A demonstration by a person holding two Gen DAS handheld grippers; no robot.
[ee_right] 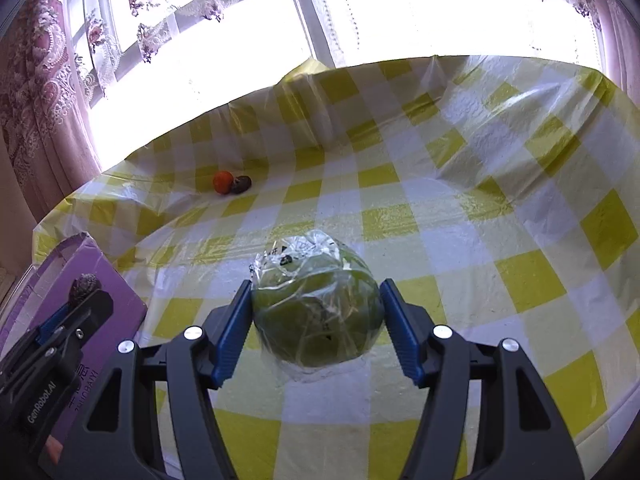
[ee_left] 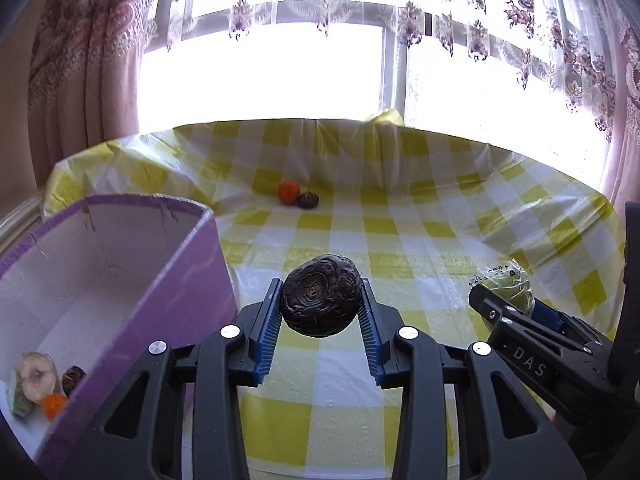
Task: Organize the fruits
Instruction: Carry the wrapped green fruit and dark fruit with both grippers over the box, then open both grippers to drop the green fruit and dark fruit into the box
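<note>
Left gripper (ee_left: 320, 312) clamps a dark wrinkled fruit (ee_left: 318, 296), right gripper (ee_right: 316, 320) a wrapped green fruit (ee_right: 316, 312); next, likely carrying both into the purple box (ee_left: 132, 272).

left gripper (ee_left: 322, 294): blue pads clamped on a dark wrinkled fruit (ee_left: 321, 295), held above the table, near the scene's left | right gripper (ee_right: 316, 312): blue pads pressed against a plastic-wrapped green fruit (ee_right: 316, 308), held off the table, right of the left gripper
</note>
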